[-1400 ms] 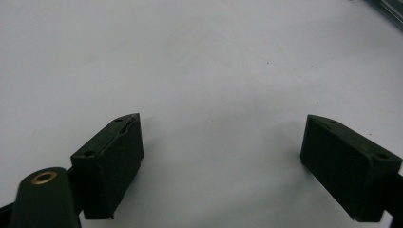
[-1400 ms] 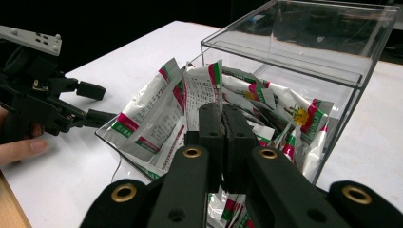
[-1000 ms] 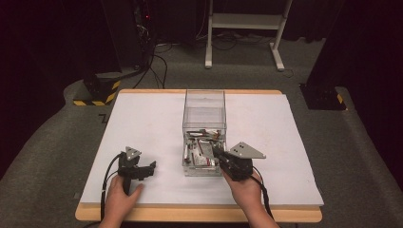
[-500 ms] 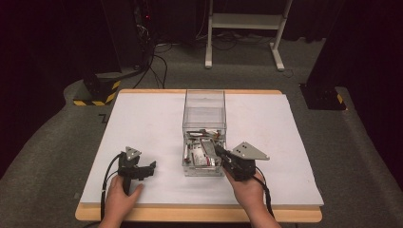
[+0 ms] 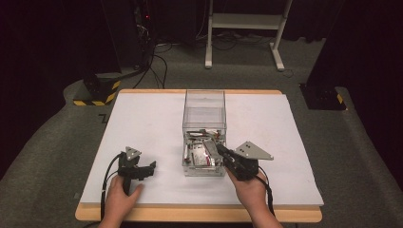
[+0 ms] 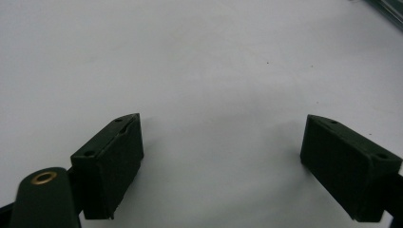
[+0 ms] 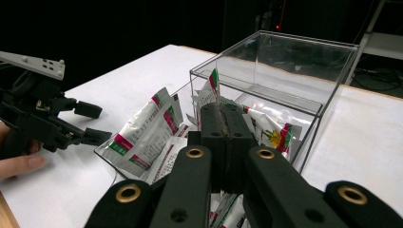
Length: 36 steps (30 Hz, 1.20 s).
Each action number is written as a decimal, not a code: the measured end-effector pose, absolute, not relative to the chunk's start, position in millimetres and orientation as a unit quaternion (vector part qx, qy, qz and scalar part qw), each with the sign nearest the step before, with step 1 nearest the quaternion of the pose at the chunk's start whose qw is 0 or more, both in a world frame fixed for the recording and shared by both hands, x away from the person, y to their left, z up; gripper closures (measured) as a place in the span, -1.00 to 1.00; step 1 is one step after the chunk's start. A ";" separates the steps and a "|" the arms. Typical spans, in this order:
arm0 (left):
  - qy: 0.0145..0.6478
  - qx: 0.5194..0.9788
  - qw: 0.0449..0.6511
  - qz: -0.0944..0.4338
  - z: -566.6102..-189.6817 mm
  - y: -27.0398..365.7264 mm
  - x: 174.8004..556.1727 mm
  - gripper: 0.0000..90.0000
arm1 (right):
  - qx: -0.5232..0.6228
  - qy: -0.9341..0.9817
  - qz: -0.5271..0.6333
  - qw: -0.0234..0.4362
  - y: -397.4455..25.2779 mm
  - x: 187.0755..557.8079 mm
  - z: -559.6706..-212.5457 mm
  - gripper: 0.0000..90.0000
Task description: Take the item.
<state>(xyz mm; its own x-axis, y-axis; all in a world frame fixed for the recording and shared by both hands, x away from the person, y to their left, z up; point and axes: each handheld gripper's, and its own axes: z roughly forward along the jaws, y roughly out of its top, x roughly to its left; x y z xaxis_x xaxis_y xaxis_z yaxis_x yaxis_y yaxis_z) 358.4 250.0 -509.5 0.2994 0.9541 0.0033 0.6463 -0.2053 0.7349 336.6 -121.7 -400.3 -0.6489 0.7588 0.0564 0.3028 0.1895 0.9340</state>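
1. Packets [image 5: 204,154] are my concern at this step: white sachets with red and green print, heaped in the near part of a clear box [image 5: 204,102] that stands mid-desk [image 5: 142,123].
2. I judge the work in hand to be picking one sachet out of that pile with the right hand-held gripper [image 5: 222,151].
3. In the right gripper view its jaws stand pressed together, poised over the near edge of the box; I cannot make out any sachet between them.
4. To do this well, I would spread the jaws before going down, choose a single sachet that stands up on edge, like the one leaning at the near left [image 7: 145,135], and pinch it by its free border.
5. I would lift straight up, clear of the clear walls, so that neighbouring packets do not drag out.
6. The heap lies directly below and just ahead of my right jaws.
7. My left hand-held gripper [image 5: 151,167] rests low over bare desk, jaws wide apart and holding nothing, well to the left of the box.
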 end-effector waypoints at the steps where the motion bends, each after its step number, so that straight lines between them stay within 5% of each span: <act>1: 0.542 0.739 0.322 0.239 -509.4 250.0 358.4 -0.68 | 0.359 0.739 0.528 0.217 -122.6 336.4 -399.6 1.00; 36: 0.542 0.739 0.323 0.239 -509.5 250.0 358.4 -0.68 | 0.399 0.678 0.560 0.259 -173.9 342.7 -377.3 1.00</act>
<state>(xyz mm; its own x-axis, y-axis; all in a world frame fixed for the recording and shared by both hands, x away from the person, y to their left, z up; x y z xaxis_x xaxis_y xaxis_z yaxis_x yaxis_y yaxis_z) 358.4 250.0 -509.5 0.2993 0.9542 0.0030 0.6462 -0.2050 0.7352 342.7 -173.9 -377.3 -0.5472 0.8315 0.0959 0.2504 0.0533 0.9667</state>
